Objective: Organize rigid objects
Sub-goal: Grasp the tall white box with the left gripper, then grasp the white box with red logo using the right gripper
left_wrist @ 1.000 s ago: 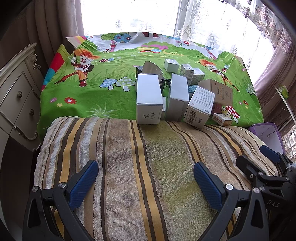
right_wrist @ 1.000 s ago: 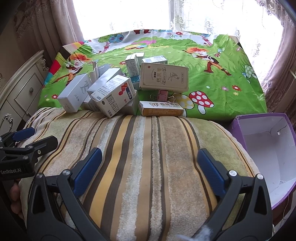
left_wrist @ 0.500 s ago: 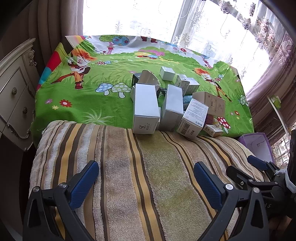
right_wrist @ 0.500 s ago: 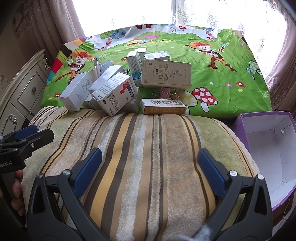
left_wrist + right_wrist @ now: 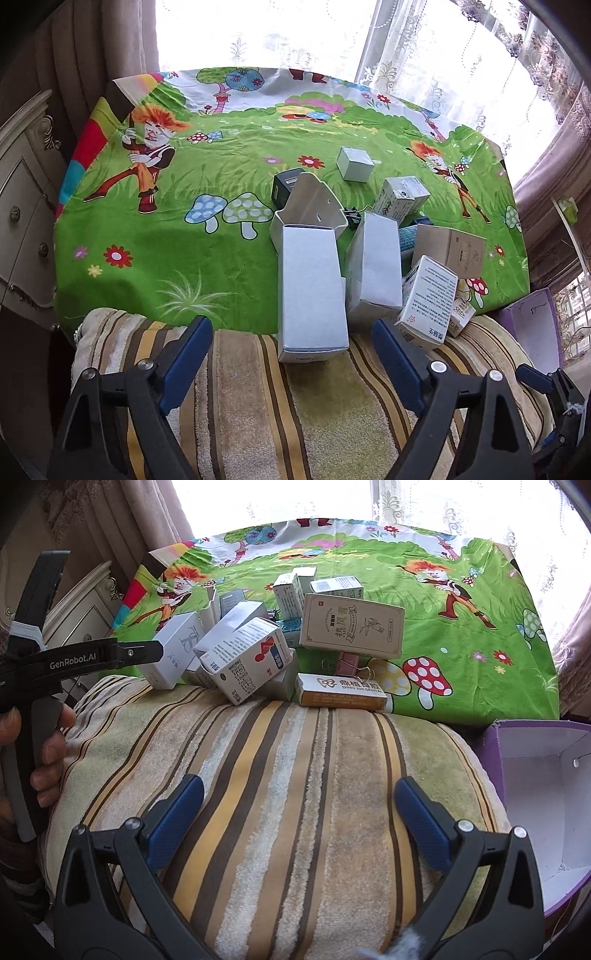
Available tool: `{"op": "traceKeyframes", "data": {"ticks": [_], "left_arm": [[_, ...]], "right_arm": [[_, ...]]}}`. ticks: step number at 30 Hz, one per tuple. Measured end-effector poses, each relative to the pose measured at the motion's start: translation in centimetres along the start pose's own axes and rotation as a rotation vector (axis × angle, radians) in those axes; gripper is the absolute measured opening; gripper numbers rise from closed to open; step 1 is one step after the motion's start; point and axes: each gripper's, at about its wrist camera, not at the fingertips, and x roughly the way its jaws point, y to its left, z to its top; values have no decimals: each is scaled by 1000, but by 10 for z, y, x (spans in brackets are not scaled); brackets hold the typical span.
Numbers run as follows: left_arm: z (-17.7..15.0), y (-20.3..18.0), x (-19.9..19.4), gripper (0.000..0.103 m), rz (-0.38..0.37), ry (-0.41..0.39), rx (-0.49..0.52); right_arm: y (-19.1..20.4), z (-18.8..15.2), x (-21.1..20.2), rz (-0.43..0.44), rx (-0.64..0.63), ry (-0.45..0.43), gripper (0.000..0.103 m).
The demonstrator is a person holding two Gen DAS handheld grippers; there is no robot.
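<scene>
A pile of small cardboard boxes lies on a green cartoon cloth (image 5: 221, 229). In the left wrist view a tall white box (image 5: 310, 291) lies nearest, its near end between my open left gripper's (image 5: 291, 354) fingertips, not touched. Beside it are a second white box (image 5: 375, 264) and a printed box (image 5: 428, 308). In the right wrist view my right gripper (image 5: 299, 812) is open and empty over the striped towel (image 5: 295, 775), short of a yellow box (image 5: 341, 694), a red-and-blue printed box (image 5: 247, 661) and a beige box (image 5: 351, 626).
An open purple box (image 5: 546, 794) with a white inside stands at the right of the towel. A white dresser (image 5: 22, 206) stands to the left. Curtains and a bright window are behind. The left gripper's body (image 5: 74, 661) and the hand holding it show at the left of the right wrist view.
My left gripper has moved forward to the tall white box, which now lies between its fingertips. My right gripper has moved a little forward. Both stay open.
</scene>
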Motion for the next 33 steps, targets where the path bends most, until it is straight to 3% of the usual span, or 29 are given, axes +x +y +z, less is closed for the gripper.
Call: {"op": "traceKeyframes", "data": {"ticks": [3, 7, 12, 15, 26, 33], "left_arm": [[2, 3, 8, 77, -18, 21, -14], [4, 4, 13, 69, -32, 27, -26], [3, 4, 21, 48, -52, 46, -28], [0, 7, 23, 38, -73, 50, -42], [-6, 13, 22, 37, -116, 31, -72], [-7, 15, 22, 37, -126, 29, -79]], "right_arm": [[4, 4, 0, 28, -41, -7, 103], [24, 14, -1, 37, -209, -15, 103], [45, 33, 6, 25, -419, -26, 103], [48, 46, 19, 32, -459, -2, 103], [62, 73, 53, 45, -562, 9, 103], [61, 83, 72, 37, -561, 34, 103]]}}
